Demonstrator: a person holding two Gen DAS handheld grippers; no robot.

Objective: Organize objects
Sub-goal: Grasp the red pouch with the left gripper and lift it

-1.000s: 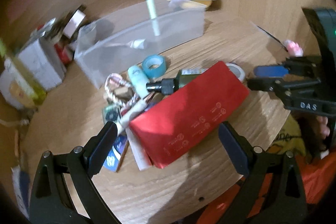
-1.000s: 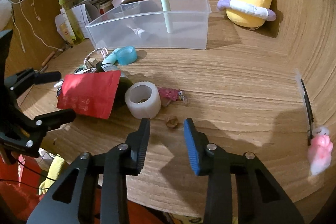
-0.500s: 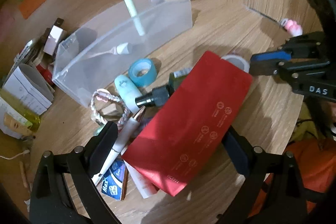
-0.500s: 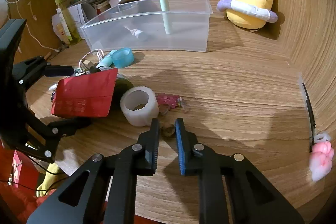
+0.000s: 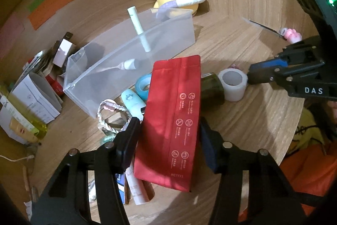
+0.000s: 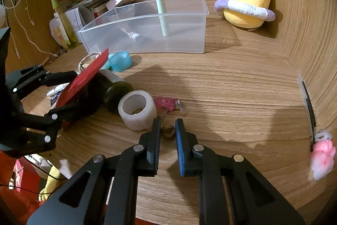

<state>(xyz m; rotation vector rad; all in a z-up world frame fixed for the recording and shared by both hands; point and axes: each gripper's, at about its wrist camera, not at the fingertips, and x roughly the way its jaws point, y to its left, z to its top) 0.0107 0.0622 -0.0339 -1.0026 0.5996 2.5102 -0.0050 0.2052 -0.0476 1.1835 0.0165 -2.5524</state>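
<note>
Two tools: my left tool [image 5: 168, 138] grips the red pouch [image 5: 174, 119], tilted off the worktop [image 6: 231, 81]; my right tool [image 6: 167, 132] pinches a small brown nut [image 6: 167, 131], jaws narrow.

Both views (close, low) share bin [image 5: 130, 60].

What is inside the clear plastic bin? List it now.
In the clear plastic bin, a pale green stick leans upright against the front wall, and a white-capped tube lies on the floor. The far left corner is blurred by the frosted walls.
</note>
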